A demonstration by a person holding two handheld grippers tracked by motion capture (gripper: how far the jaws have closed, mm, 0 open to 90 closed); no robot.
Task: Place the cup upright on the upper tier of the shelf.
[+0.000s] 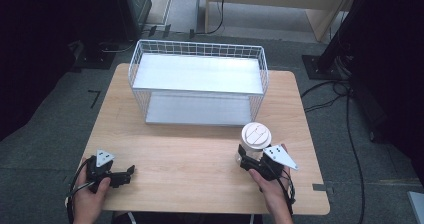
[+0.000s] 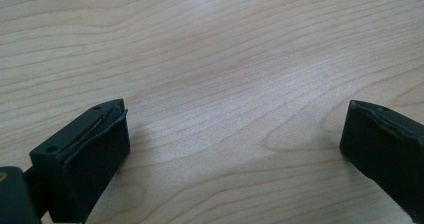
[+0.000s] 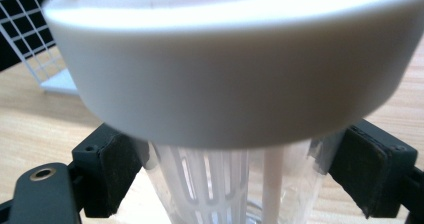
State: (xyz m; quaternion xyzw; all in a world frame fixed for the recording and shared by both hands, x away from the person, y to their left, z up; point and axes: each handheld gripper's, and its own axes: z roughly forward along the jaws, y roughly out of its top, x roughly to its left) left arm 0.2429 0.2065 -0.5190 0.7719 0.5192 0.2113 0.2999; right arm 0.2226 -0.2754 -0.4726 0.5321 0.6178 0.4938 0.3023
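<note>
Your right tongs (image 1: 248,160) are clamped on the clear plastic tumbler with the broad white lid (image 1: 255,136), and the right gripper view shows both black pads (image 3: 117,171) pressed against the transparent wall just under the lid's rim, with a white slotted insert and a white stem visible inside. The tumbler stands upright near the right front of the light wooden worktop (image 1: 190,159), a little in front of the white wire basket rack with its two grey shelves (image 1: 197,81), well apart from your left hand. Your left tongs (image 1: 122,176) rest at the left front corner of the worktop with the jaws spread wide and nothing between them, bare wood grain lying between the two pads in the left gripper view. The step in hand looks like the pick-up: the grip is made, and whether the base has cleared the wood cannot be told from these pictures. The likely next move is to carry the tumbler forward to the rack, so keep it upright, lift it high enough to clear the wire rim or line it up with the open lower shelf, and hold the squeeze steady, since the smooth clear wall could slip downward between the pads.
</note>
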